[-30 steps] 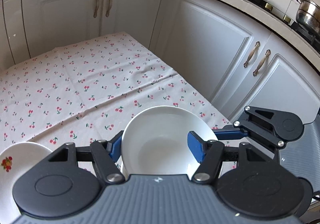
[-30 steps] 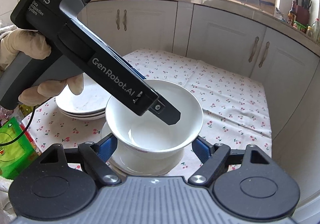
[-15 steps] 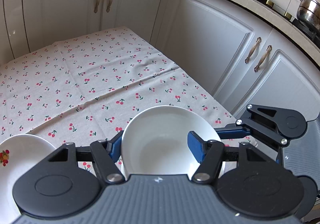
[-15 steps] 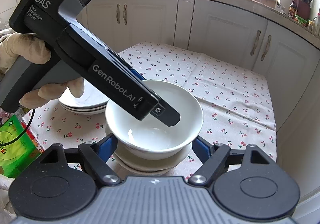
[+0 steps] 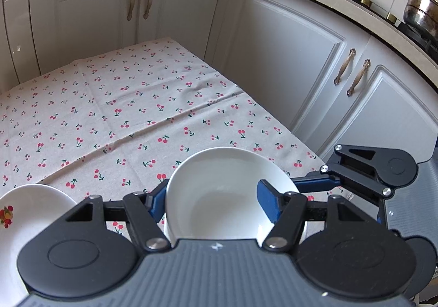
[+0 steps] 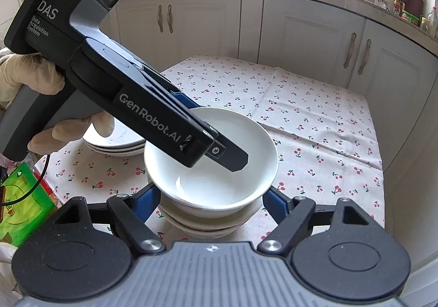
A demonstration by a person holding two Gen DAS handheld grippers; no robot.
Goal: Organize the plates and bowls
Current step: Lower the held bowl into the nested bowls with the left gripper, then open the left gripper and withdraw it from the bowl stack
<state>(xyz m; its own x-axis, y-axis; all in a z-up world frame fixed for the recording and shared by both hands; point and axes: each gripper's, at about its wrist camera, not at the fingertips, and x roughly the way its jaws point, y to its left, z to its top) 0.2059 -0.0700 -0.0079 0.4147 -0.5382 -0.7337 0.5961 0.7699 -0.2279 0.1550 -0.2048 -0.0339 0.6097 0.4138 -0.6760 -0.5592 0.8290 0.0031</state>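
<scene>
A white bowl (image 5: 219, 197) (image 6: 219, 189) rests on top of a stack of white bowls (image 6: 208, 224) on the cherry-print tablecloth (image 5: 123, 115). My left gripper (image 5: 212, 197) (image 6: 224, 151) is shut on this bowl's wall, one blue finger inside it and the other outside. A gloved hand (image 6: 68, 134) holds that gripper. My right gripper (image 6: 210, 203) stands open, its blue fingers on either side of the stack just under the top bowl's rim. One of its fingers (image 5: 314, 183) shows at the right of the left wrist view.
A pile of white plates (image 6: 117, 145) sits left of the bowls; the top one bears a fruit motif (image 5: 32, 214). A green packet (image 6: 24, 197) lies at the table's near left. White cabinets (image 5: 287, 60) close in behind and to the right of the table.
The wrist views have shifted only slightly. Both grippers and the bowl keep their places.
</scene>
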